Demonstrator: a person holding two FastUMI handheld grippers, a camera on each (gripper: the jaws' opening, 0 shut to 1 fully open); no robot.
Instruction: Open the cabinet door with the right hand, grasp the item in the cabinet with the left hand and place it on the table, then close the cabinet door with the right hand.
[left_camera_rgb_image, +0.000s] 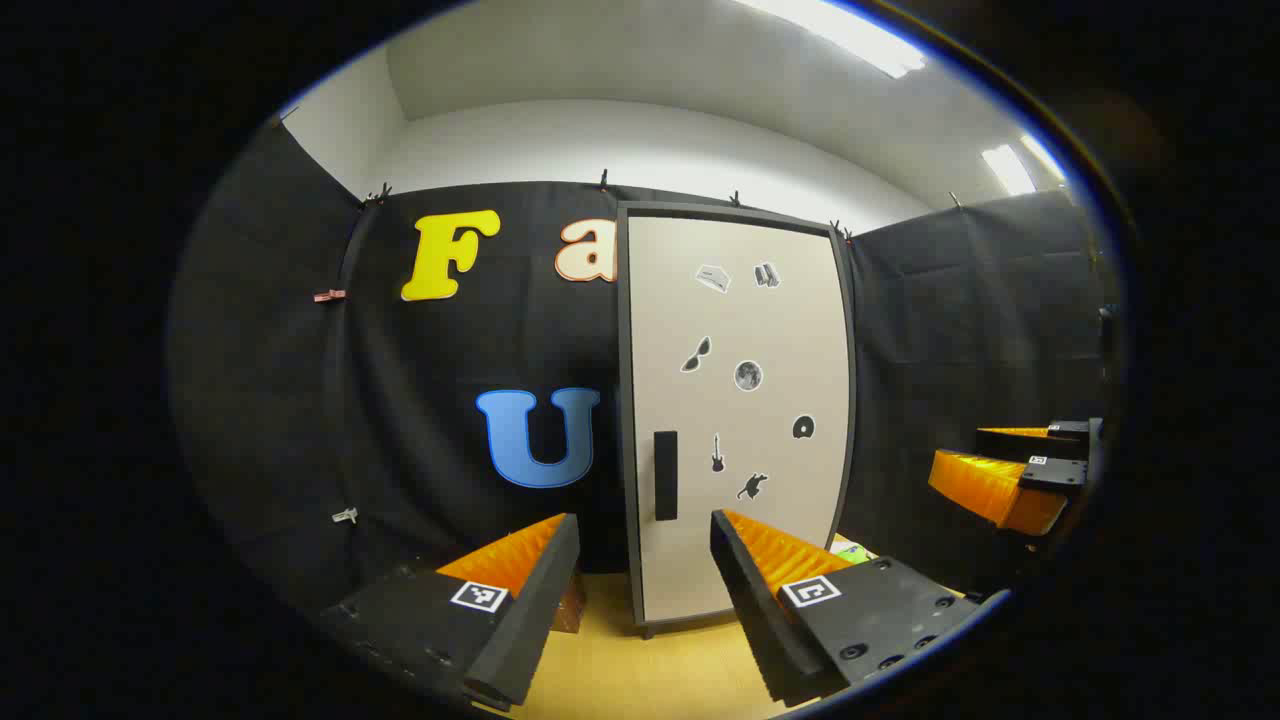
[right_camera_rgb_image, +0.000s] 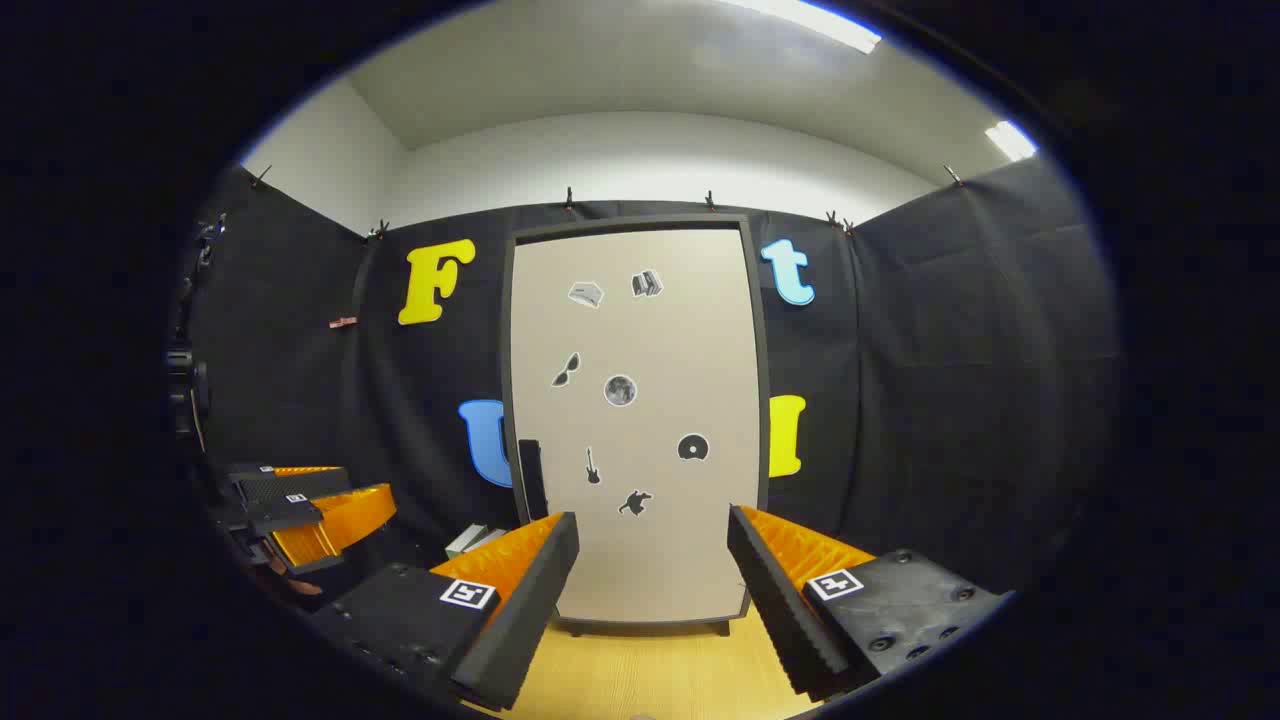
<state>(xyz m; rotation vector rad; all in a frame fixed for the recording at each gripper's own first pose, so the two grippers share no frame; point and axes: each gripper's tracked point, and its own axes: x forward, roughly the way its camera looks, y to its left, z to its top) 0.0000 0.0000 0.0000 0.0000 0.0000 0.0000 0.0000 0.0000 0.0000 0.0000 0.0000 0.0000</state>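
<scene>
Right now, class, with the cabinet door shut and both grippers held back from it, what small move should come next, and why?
Probably bring the right gripper forward and leftward to the dark handle on the cabinet door. The door looks closed, the jaws stand open and short of it, and the handle lies left of the gripper's line.

Black cloth (right_camera_rgb_image: 950, 380) is hung across the middle of the frame, pinned by small clips (right_camera_rgb_image: 569, 196) along its top edge. Above it, a white wall (right_camera_rgb_image: 650, 150) and ceiling lights (left_camera_rgb_image: 850, 35) are seen at the upper right. A small boxlike object (right_camera_rgb_image: 470, 540) is seen at lower left.
</scene>
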